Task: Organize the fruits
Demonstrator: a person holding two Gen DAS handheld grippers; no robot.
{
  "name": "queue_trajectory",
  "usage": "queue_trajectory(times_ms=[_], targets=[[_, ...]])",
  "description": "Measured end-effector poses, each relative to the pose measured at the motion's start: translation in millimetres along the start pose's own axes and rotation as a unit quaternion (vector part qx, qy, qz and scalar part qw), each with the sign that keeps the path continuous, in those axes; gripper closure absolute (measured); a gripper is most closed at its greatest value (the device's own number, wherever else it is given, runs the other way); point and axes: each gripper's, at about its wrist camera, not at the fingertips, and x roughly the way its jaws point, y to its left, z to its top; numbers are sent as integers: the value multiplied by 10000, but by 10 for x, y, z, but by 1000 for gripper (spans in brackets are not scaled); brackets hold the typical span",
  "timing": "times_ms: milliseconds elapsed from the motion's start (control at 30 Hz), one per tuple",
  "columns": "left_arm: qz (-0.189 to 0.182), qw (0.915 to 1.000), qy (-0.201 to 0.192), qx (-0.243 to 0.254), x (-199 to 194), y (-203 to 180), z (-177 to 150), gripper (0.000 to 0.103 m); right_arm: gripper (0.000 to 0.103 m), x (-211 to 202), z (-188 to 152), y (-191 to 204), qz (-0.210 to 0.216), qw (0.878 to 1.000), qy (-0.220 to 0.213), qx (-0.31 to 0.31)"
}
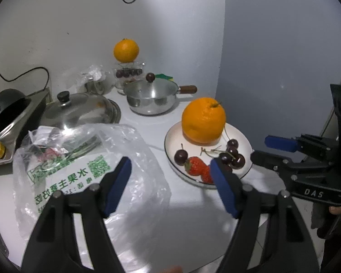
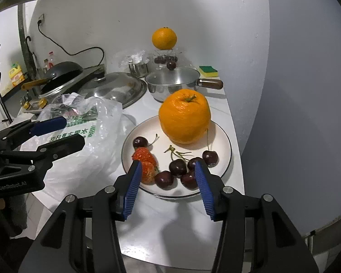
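2 grippers over the white counter (image 2: 184, 227), neither holding anything. Counter's front right corner carries the action.

Plastic bag (image 1: 84, 173): biggest item, slumped along the front left edge, just beside the plate. Looks emptied, probably the fruit's source.

Plate (image 2: 222, 141): near the counter's right edge, the collection spot by the look of it. On it:
- 1 large orange (image 2: 184, 118) at the back of the plate, out of the way of the small stuff
- 2 strawberries (image 2: 146, 161) at the front left rim, touching each other
- cherries (image 2: 181, 170), about 6, most clustered at the front rim, stems loose

Back of counter: second orange (image 2: 164, 38) perched on a glass bowl holding more cherries, behind a steel pot (image 2: 172, 84). Likely still to sort.

Left gripper (image 1: 170, 175): jaws wide apart, hanging above the bag's edge, nothing between the pads.
Right gripper (image 2: 168, 179): jaws parted, framing the front cherries from above, not touching. No contact visible, so both read as released.
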Motion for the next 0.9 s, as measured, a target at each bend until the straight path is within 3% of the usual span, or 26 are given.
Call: queue_trajectory(times_ms=[100,267,900], targets=[[21,9999,-115,-4,-139,33,-11,17,44,-80,11,66,-8,10000,-86,-39],[118,9996,-256,-5,-337,98,-30,16,40,-227,39,187,-52,9996,-271,-66],[435,9948,-918,-112,-1275,304,-161,16,37,-893,45,797,-141,9946,-974,-320]])
